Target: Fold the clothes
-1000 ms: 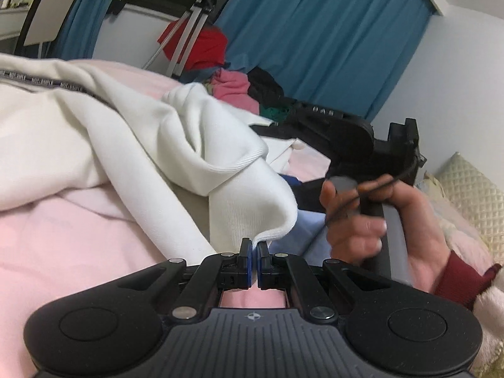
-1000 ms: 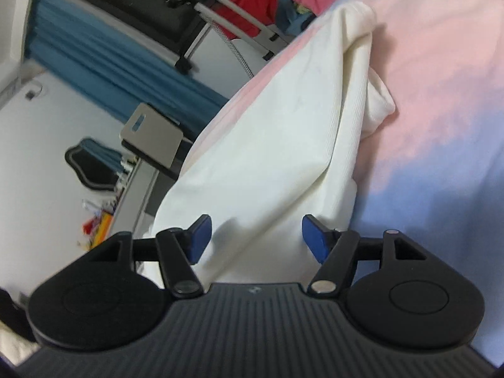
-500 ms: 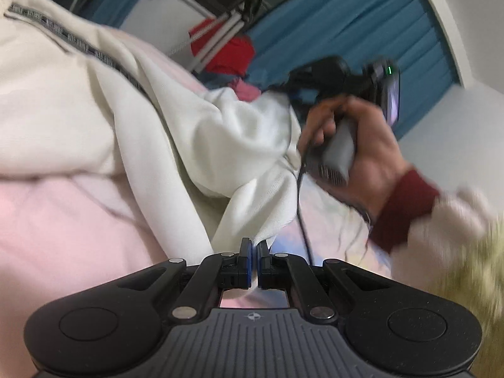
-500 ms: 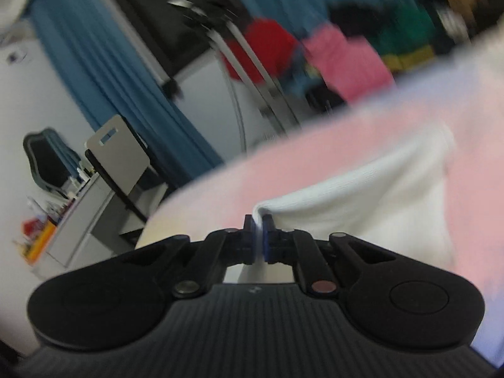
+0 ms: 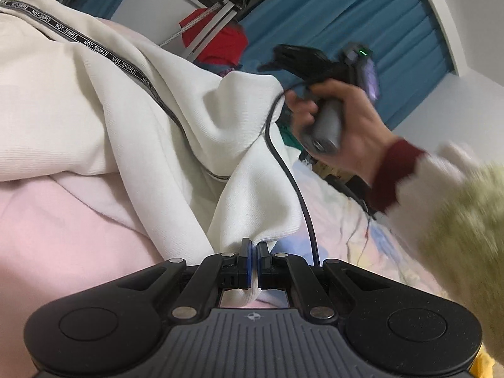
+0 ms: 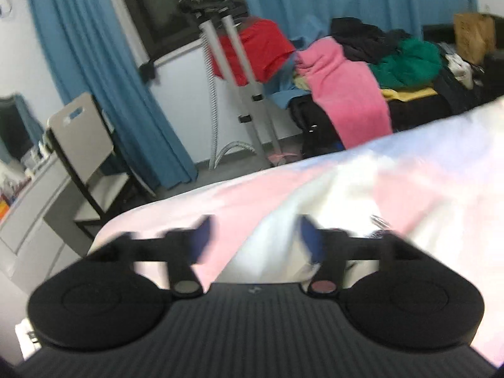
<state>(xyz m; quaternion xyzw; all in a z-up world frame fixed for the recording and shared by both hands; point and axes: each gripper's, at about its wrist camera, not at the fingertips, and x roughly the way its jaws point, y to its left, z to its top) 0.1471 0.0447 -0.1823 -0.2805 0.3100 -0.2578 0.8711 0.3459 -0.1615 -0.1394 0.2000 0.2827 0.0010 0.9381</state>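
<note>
A white ribbed garment [image 5: 132, 116] with a black "NOT-SIMPLE" tape lies bunched on the pink bed [image 5: 63, 236]. My left gripper [image 5: 254, 249] is shut on a cuff-like corner of it, low at the near edge. My right gripper [image 6: 253, 239] is open and blurred, just above the white garment [image 6: 271, 261] on the bed. In the left wrist view the right gripper [image 5: 315, 60] is held up in a hand, beside a raised fold of the garment.
A pile of red, pink, green and black clothes [image 6: 346, 72] lies beyond the bed. A metal stand [image 6: 233, 72], a chair [image 6: 85, 145] and blue curtains [image 6: 94, 63] stand at the back. A cable [image 5: 293, 189] hangs from the right gripper.
My right gripper was shut on the garment half a second ago and has opened and let it go. My left gripper keeps its hold.
</note>
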